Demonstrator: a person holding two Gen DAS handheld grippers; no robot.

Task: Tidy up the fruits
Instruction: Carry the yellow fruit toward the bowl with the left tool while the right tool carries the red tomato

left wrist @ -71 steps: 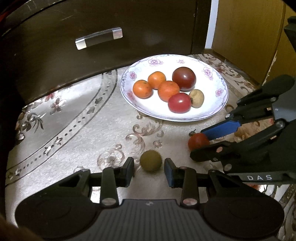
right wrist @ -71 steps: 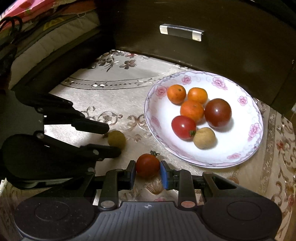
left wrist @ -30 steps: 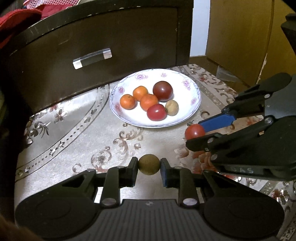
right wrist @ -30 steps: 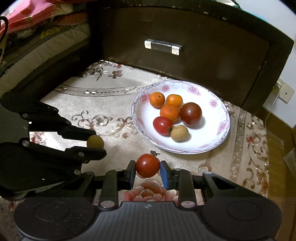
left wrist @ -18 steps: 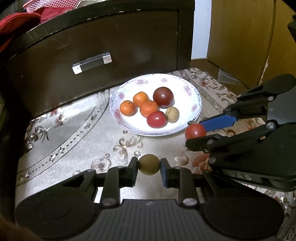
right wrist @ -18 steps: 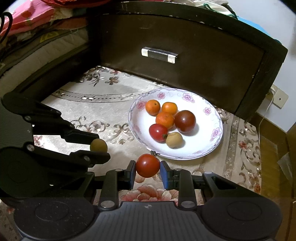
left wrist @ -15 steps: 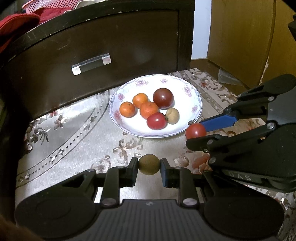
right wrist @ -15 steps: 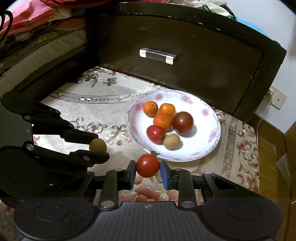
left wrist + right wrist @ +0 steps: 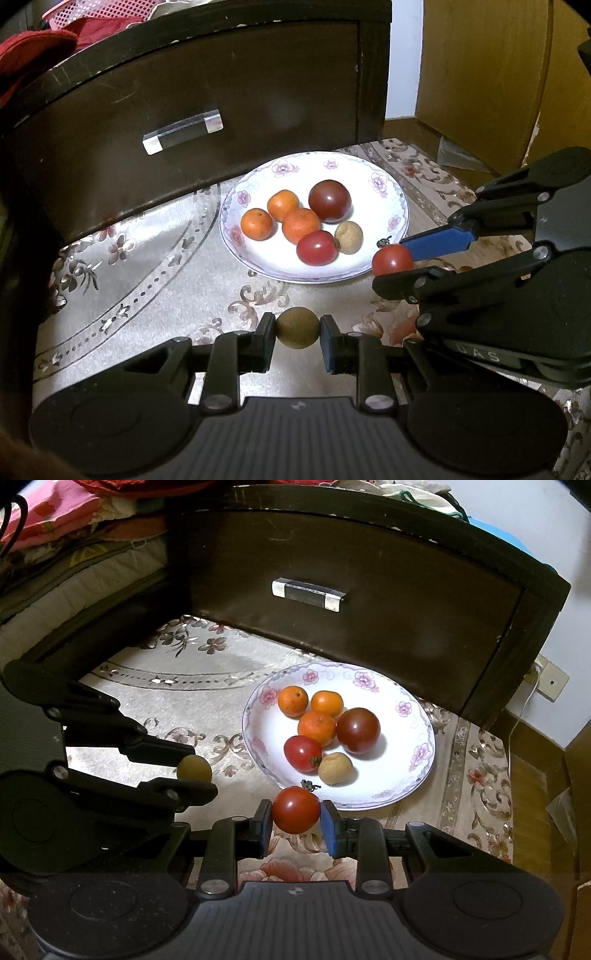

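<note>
Pinching one small fruit apiece, both tongs hang above the patterned table, short of the flowered plate. The left tongs are pressed onto a brown-green round fruit, held across its widest part, and the same fruit shows between the dark fingers in the right wrist view. The right tongs are clamped on a red tomato, also across its middle, with the stem tuft pointing up and away toward the plate; seen from the left, that tomato sits just at the plate's near rim. On the plate lie three small oranges, a dark plum-coloured tomato, another red tomato and a tan fruit, clustered left of centre, leaving bare white on the right. Both carried fruits look light, smooth and round, so they will likely roll once let go; the tomato's thin skin probably bruises or splits under a hard squeeze, while the brown-green one seems firmer. A grip across the widest part, as now, seems safest.
</note>
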